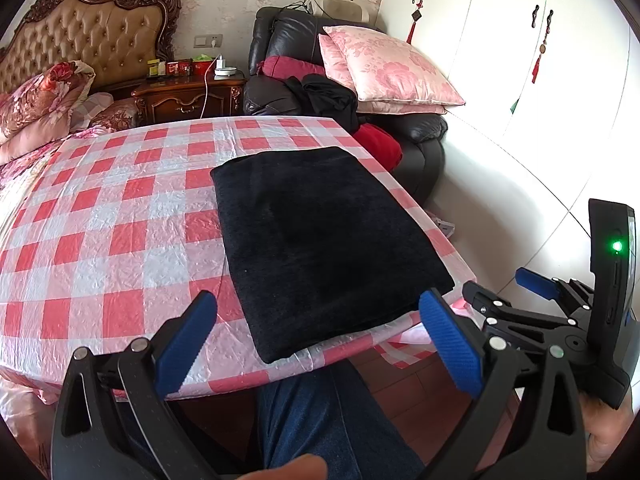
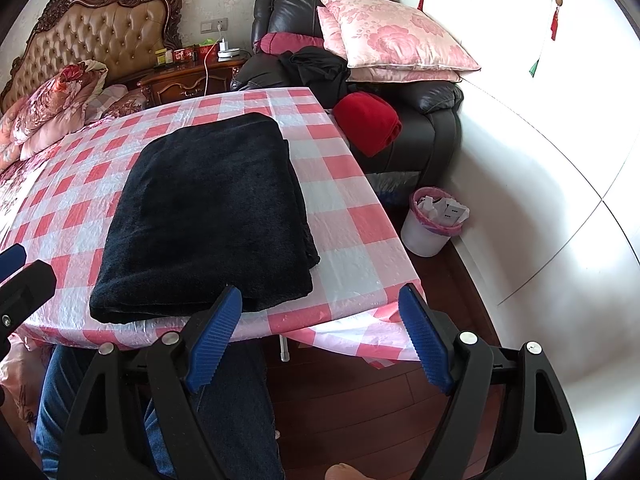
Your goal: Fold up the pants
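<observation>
The black pants (image 1: 320,240) lie folded into a neat rectangle on the red and white checked table (image 1: 100,220), near its front right corner. They also show in the right wrist view (image 2: 208,216). My left gripper (image 1: 316,316) is open and empty, held back from the table's front edge, just in front of the pants. My right gripper (image 2: 320,308) is open and empty, also off the front edge, by the pants' near right corner. The right gripper also shows in the left wrist view (image 1: 532,284), to the right.
A black armchair (image 2: 432,128) with pink pillows (image 2: 396,44), dark clothes and a red cloth (image 2: 368,120) stands behind the table. A white bin (image 2: 428,228) sits on the floor at right. A bed (image 1: 36,104) and nightstand (image 1: 188,96) are at back left. My leg in jeans (image 1: 320,420) is below the table edge.
</observation>
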